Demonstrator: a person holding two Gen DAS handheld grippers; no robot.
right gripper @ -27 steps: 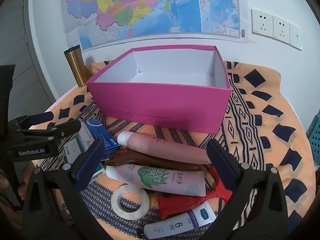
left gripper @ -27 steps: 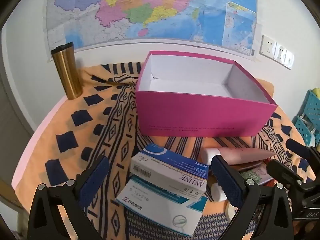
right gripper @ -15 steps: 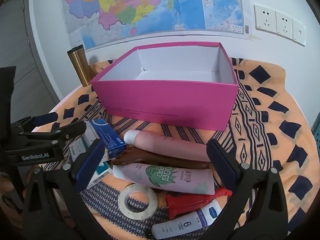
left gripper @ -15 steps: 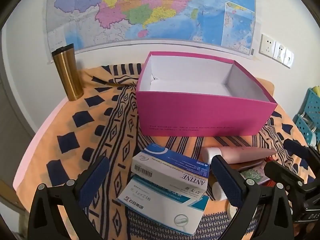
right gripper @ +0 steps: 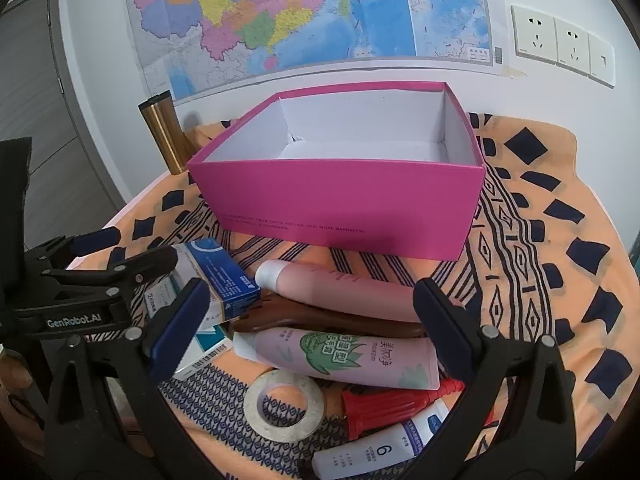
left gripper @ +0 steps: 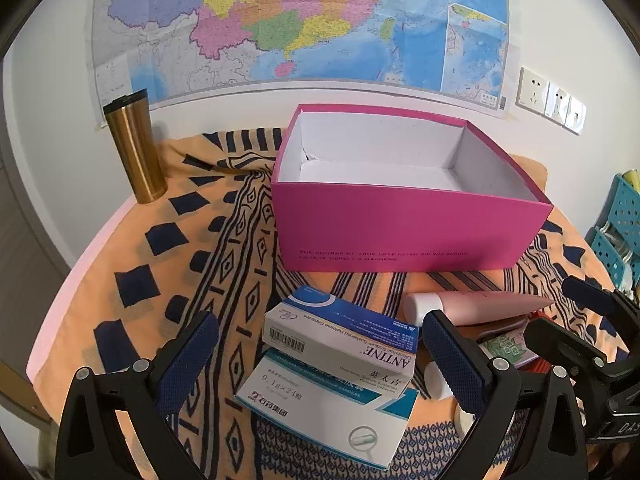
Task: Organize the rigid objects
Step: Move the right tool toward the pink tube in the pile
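An open pink box, empty inside, stands on the patterned cloth; it also shows in the right wrist view. My left gripper is open, its jaws on either side of two stacked medicine boxes: a blue-and-white one on a larger white one. My right gripper is open above a pile: a pink bottle, a brown comb-like piece, a pink tube, a tape roll, a red item and a white tube.
A gold tumbler stands at the back left by the wall. A blue plastic basket sits off the right edge. A map and wall sockets hang behind. The cloth covers the table.
Both grippers have risen and drawn back slightly, so the box and the items look a little lower and farther. Nothing was grasped or moved.
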